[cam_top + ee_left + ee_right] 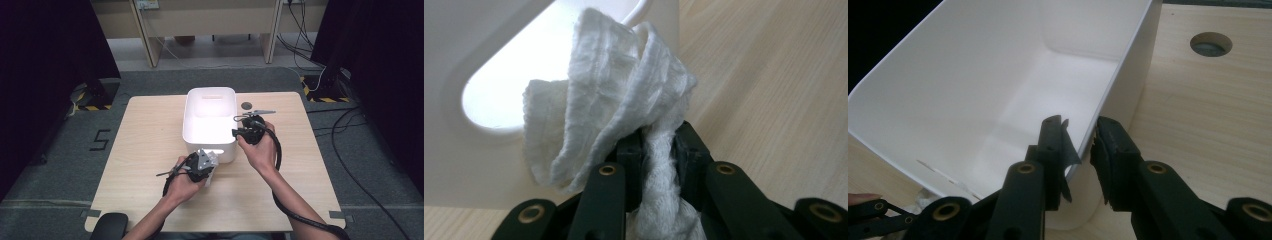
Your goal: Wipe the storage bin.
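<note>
A white plastic bin (210, 122) stands in the middle of the wooden table (150, 150). My left gripper (202, 165) is just in front of the bin's near wall, shut on a twisted white cloth (614, 95). The cloth bunches up before the handle cut-out in the bin's wall (454, 165). My right gripper (247, 132) is at the bin's right wall. Its jaws (1079, 130) straddle the rim of the bin (948, 90), one inside and one outside, closed on the thin wall. The inside of the bin looks bare.
A round hole (246, 105) is cut in the table behind the right gripper, also seen as the hole (1211, 44). Bare table wood lies to the left, right and front of the bin. Cables run over the floor at the right.
</note>
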{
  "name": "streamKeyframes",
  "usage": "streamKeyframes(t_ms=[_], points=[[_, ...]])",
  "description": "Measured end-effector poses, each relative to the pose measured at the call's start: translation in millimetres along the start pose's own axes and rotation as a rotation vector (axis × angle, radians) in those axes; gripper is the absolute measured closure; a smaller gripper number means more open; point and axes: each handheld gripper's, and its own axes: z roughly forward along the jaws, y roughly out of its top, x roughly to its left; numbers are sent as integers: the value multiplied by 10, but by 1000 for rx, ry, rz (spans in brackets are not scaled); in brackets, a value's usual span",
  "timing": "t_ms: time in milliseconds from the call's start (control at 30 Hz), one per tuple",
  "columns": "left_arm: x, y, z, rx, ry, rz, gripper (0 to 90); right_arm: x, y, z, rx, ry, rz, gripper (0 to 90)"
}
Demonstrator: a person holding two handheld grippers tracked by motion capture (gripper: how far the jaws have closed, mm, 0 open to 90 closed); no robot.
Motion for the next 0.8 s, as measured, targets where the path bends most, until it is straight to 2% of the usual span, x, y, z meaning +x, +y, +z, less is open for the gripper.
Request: streamKeyframes(t_ms=[800], points=[[10,-100,180,41,-11,-16,770,15,-7,3,-5,-7,0,742]])
